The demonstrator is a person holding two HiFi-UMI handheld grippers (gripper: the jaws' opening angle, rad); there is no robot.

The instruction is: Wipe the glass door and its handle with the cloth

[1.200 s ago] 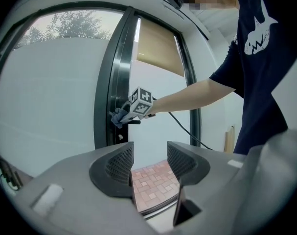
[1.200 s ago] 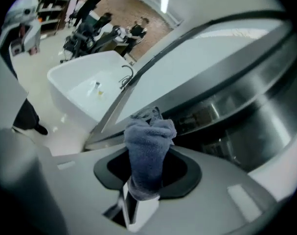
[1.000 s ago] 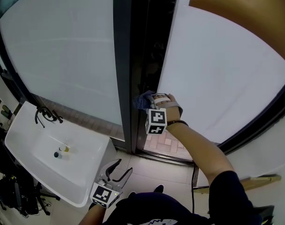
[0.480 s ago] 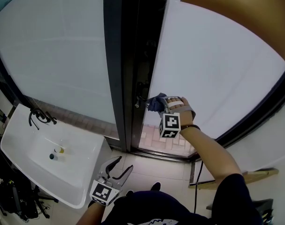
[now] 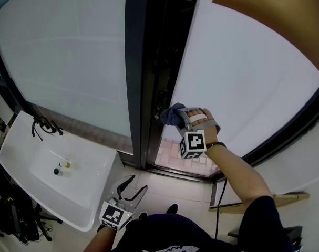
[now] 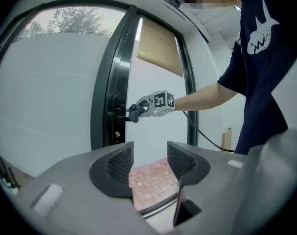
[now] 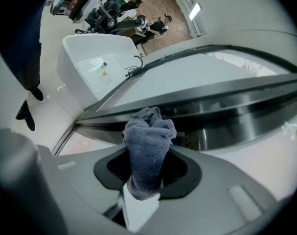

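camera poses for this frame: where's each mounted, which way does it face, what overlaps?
Head view: on the person's head, steeply down at door frame, sink, floor; right arm, right tool, left tool show.
Left gripper view: on the left tool, held low, facing the door frame; open empty jaws, right arm, torso show.
Right gripper view: on the right tool, close on the door frame; jaws shut on the cloth.
Shared: head and left gripper views both show the cloth at the handle.

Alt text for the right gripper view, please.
The right tool grips a bunched blue-grey cloth, its tip close to the dark door frame. A white sink stands beyond, at upper left.
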